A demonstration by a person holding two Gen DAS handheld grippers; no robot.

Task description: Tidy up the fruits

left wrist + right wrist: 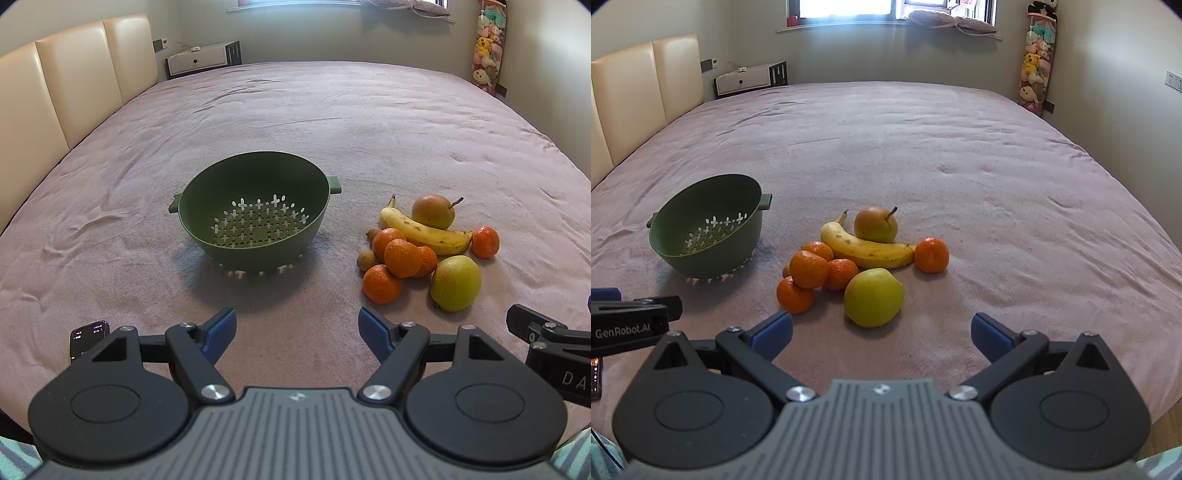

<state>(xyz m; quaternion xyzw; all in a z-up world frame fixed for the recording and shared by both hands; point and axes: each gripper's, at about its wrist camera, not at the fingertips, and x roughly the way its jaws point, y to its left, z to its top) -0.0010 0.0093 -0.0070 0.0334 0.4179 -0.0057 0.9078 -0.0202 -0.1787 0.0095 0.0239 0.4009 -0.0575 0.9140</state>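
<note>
I see daylight coming from the window [846, 7] at the far wall; its panes are blown out to white. The room is evenly lit and fairly soft. The colander [255, 210] throws a dim shadow toward me on the bed [295, 110], with bright specks where light passes through its holes. The fruit [864, 262] is sharp in both views. Fisheye bending curves the bed's edges and the headboard [74, 74], and the corners darken to black.

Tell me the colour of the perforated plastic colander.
Dark green perforated plastic colander; shows best in the left wrist view.
</note>
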